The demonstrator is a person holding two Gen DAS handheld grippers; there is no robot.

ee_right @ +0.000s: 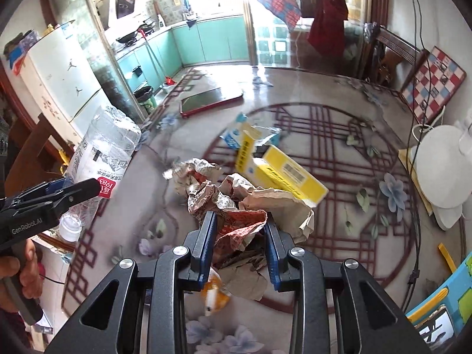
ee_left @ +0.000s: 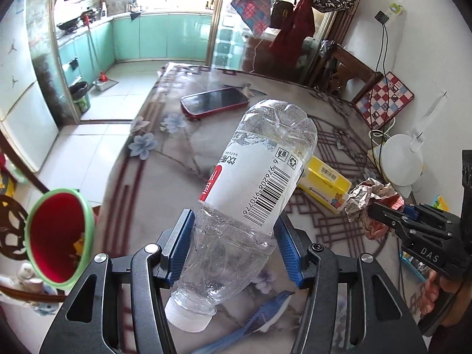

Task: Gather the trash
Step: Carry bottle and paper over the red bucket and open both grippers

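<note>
My left jaws (ee_left: 233, 247) clamp the empty bottle (ee_left: 259, 183) at frame centre (light, crushable, slick; best held near its neck), while my right jaws (ee_right: 239, 247) pinch soft crumpled paper (ee_right: 236, 206) above the bench (ee_right: 339, 153).

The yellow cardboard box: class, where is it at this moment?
The yellow cardboard box lies on the patterned table, centre of the right wrist view, just behind the crumpled paper wrapper held by the right gripper.
</note>
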